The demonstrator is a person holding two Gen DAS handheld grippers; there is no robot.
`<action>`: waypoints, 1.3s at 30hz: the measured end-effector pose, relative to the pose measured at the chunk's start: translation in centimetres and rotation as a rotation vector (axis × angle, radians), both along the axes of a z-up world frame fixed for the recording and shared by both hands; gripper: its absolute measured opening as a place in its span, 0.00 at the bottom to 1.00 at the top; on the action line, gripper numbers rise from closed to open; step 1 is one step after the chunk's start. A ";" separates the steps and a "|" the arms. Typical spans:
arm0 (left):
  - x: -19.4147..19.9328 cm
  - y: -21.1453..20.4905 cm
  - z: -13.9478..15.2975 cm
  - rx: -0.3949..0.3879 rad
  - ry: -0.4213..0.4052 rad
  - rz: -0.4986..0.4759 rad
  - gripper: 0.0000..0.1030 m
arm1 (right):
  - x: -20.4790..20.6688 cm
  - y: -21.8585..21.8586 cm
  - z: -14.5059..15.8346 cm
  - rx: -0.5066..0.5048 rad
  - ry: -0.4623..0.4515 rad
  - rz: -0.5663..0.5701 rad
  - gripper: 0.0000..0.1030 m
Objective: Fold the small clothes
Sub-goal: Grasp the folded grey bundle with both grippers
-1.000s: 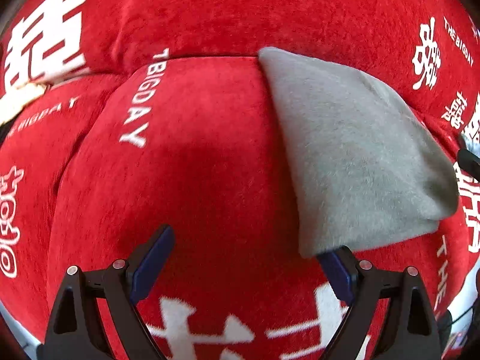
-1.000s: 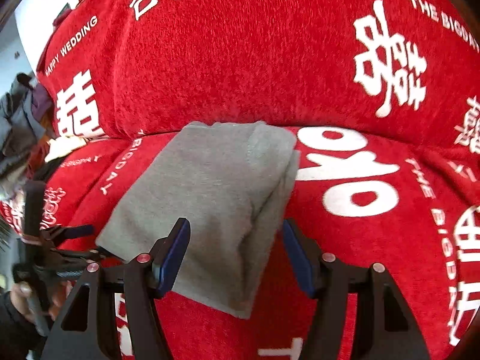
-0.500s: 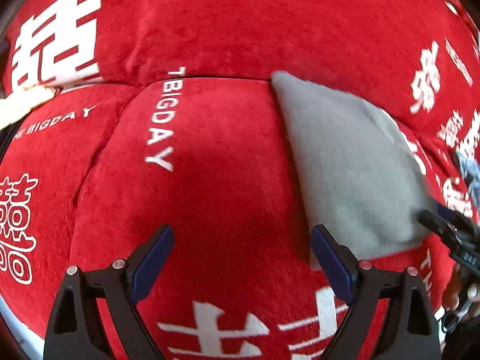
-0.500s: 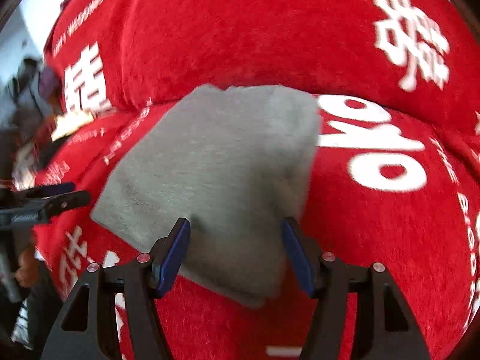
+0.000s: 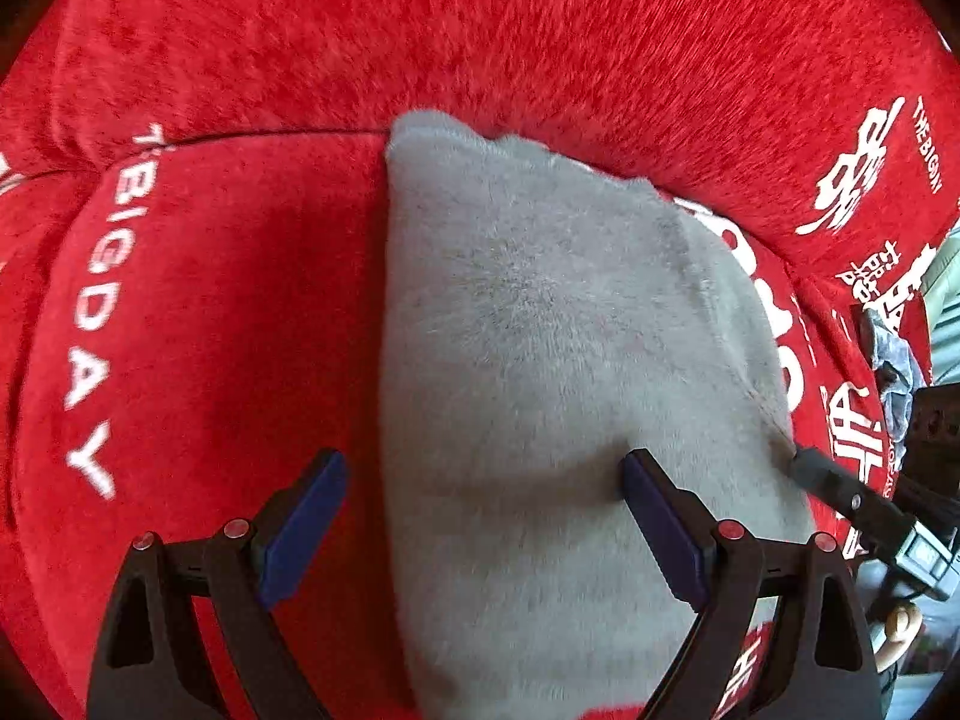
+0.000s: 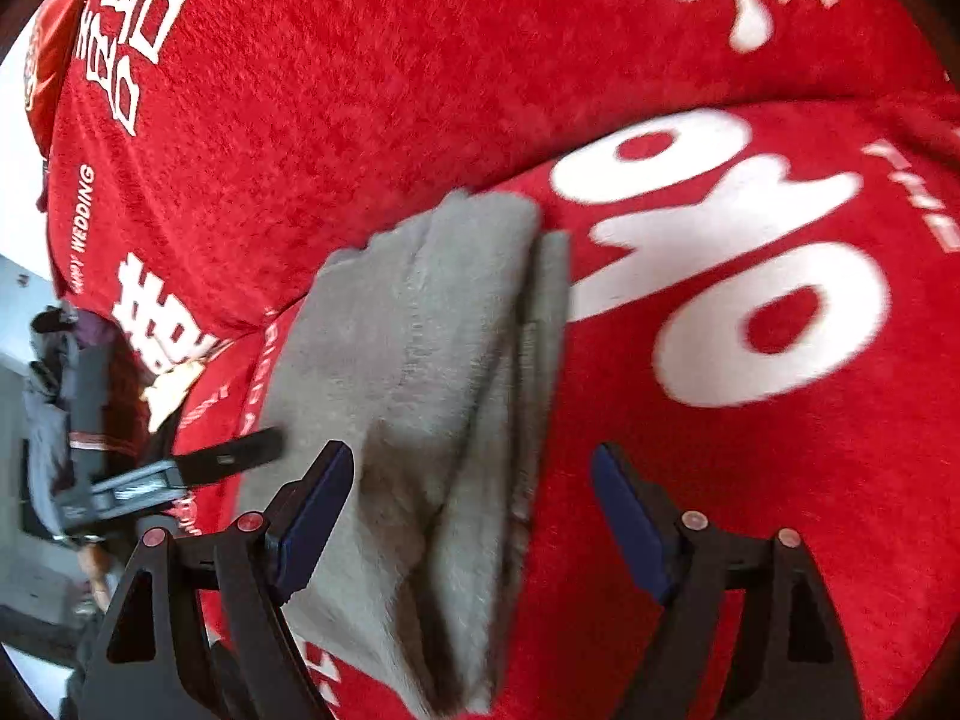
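Observation:
A folded grey garment [image 5: 540, 372] lies on the seat of a red sofa cover with white lettering [image 5: 210, 300]. My left gripper [image 5: 480, 516] is open, low over the garment's left edge, one finger on the red fabric and one over the grey cloth. In the right wrist view the garment [image 6: 420, 372] shows stacked folded layers. My right gripper [image 6: 474, 510] is open astride its right folded edge, holding nothing. Each gripper shows at the edge of the other's view.
The sofa backrest [image 5: 480, 48] rises right behind the garment. Grey clothes [image 6: 54, 372] hang at the left beyond the sofa. A bluish-grey cloth [image 5: 897, 372] lies at the right edge.
Both grippers have moved in over the garment. The left one swung right so the cloth now lies between its fingers. The right one shifted onto the folded right edge.

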State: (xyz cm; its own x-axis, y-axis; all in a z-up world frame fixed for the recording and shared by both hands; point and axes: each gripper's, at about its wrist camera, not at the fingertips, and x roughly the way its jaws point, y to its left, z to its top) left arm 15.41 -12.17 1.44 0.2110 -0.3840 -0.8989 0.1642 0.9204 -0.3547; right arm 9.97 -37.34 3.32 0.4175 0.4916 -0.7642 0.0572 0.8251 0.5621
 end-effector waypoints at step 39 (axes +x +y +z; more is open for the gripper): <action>-6.1 4.7 5.8 -0.096 -0.139 -0.074 0.38 | -2.8 10.0 6.2 -0.199 -0.181 0.157 0.41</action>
